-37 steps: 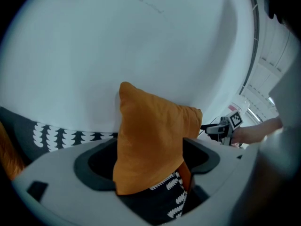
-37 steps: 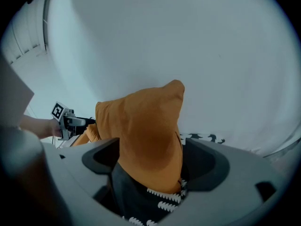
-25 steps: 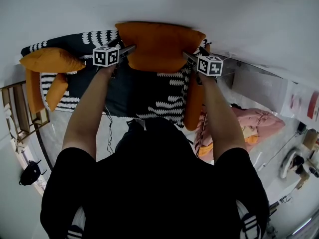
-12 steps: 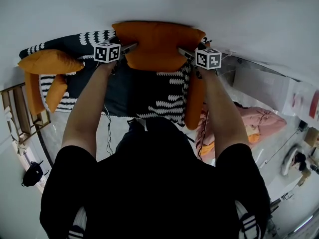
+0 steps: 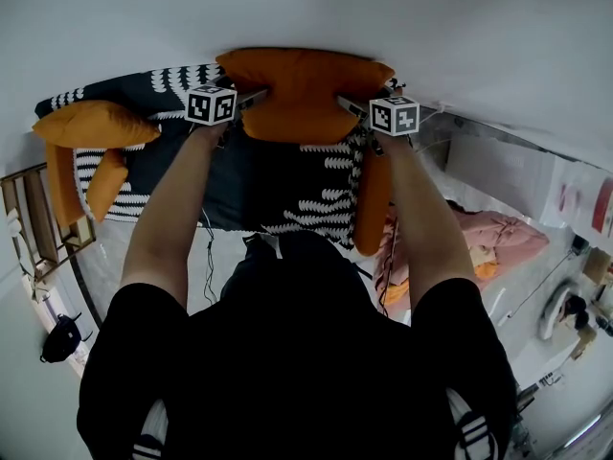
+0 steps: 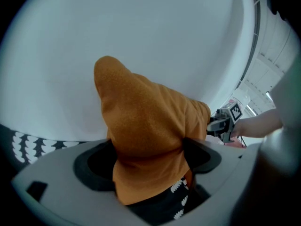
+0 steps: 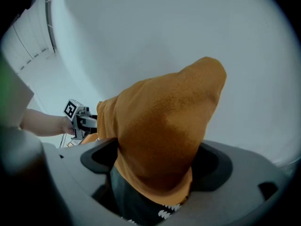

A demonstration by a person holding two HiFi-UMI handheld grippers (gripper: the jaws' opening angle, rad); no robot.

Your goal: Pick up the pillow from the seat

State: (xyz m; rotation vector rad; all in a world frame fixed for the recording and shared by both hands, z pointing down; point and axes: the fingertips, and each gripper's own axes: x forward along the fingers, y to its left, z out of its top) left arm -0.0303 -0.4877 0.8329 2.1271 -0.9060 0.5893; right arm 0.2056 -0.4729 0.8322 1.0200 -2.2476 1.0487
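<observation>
Above seat (image 5: 278,188), head view: pillow (image 5: 305,94) lies crosswise, long axis running from left gripper (image 5: 254,95) to right gripper (image 5: 347,103), one at each end, neither nearer. Pillow looks clear of seat, though this angle leaves doubt. Left gripper view: jaws clamped on orange pillow corner. Right gripper view: same, jaws pinching opposite corner. Further lift wants both rising level.

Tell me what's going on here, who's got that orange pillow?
A person grips the pillow with both grippers: the left gripper is shut on its left end and the right gripper on its right end. The pillow hangs between them in front of the white wall, apparently lifted off the black patterned seat. Another orange pillow lies at the seat's left end.
</observation>
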